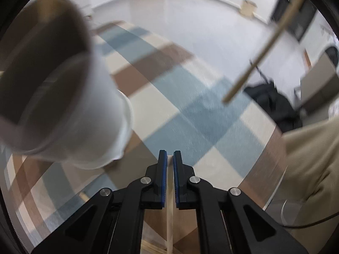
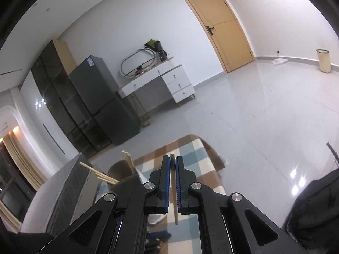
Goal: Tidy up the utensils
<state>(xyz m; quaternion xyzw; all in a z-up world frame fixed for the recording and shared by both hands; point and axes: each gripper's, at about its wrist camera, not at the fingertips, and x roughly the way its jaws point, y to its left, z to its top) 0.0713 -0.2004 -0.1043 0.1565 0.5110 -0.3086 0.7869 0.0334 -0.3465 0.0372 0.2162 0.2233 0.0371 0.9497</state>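
My left gripper (image 1: pixel 170 155) is shut on a pale wooden chopstick (image 1: pixel 170 211) that runs back between the blue pads. A white holder cup with a dark inside (image 1: pixel 63 97) looms close at the left, blurred. My right gripper (image 2: pixel 173 162) is shut on another wooden chopstick (image 2: pixel 174 192), its tip poking out above the pads. That chopstick also shows in the left wrist view (image 1: pixel 264 48), held high at the right. In the right wrist view the cup (image 2: pixel 125 175) stands lower left with several chopsticks (image 2: pixel 129 162) in it.
A checked blue, brown and cream cloth (image 1: pixel 190 97) covers the table (image 2: pixel 190 150). A grey slotted rack (image 2: pixel 70 190) stands at the left. A black bag (image 1: pixel 273 108) lies on the floor at the right. The person's beige sleeve (image 1: pixel 313 158) is at the right edge.
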